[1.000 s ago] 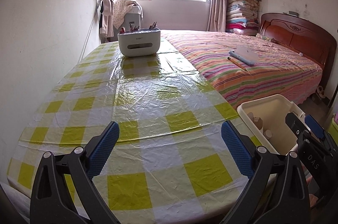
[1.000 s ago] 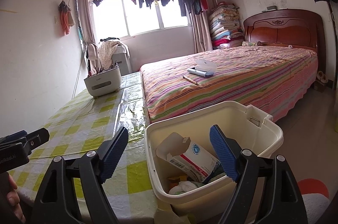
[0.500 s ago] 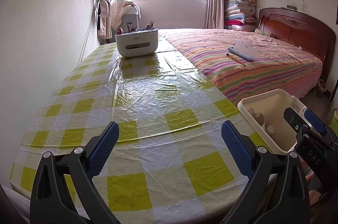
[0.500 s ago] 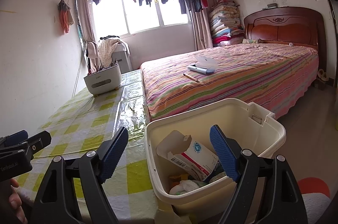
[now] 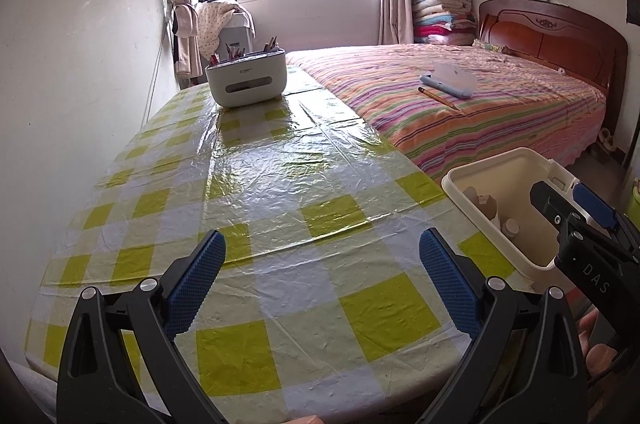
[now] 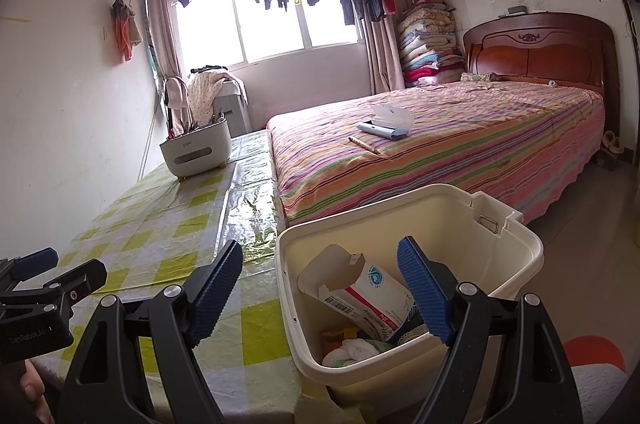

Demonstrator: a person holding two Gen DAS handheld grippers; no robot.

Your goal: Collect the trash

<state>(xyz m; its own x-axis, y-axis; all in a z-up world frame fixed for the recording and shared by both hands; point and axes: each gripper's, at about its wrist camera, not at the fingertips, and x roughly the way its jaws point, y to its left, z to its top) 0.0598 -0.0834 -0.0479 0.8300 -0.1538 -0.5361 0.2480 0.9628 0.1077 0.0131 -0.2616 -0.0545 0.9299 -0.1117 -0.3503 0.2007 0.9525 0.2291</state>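
We hold our left tongs (image 5: 322,276) spread wide above the near end of the tabletop (image 5: 280,183), which wears a glossy yellow-and-white checked cover. Nothing sits between the blue pads (image 5: 196,280), and they touch nothing; the cloth under them is bare.

Our right tongs (image 6: 320,292) are just as widely parted and empty. They hang over the near rim of the cream trash bin (image 6: 516,256), which stands just beside the right edge of the tabletop, between it and the bed (image 6: 460,143). One pad sits over the tabletop's edge, the other over the bin's mouth; neither presses on anything.

Inside the bin we see the collected trash: an opened white cardboard box (image 6: 360,288) with red and blue print, lying tilted, and under it some crumpled white wrapping (image 6: 352,348) and a bit of yellow. From the left wrist view only pale shapes show in the bin.

At the far end of the tabletop stands a white organizer caddy (image 5: 248,81) with pens. On the striped bed lie a pencil (image 5: 438,97) and an open blue case (image 5: 450,81).
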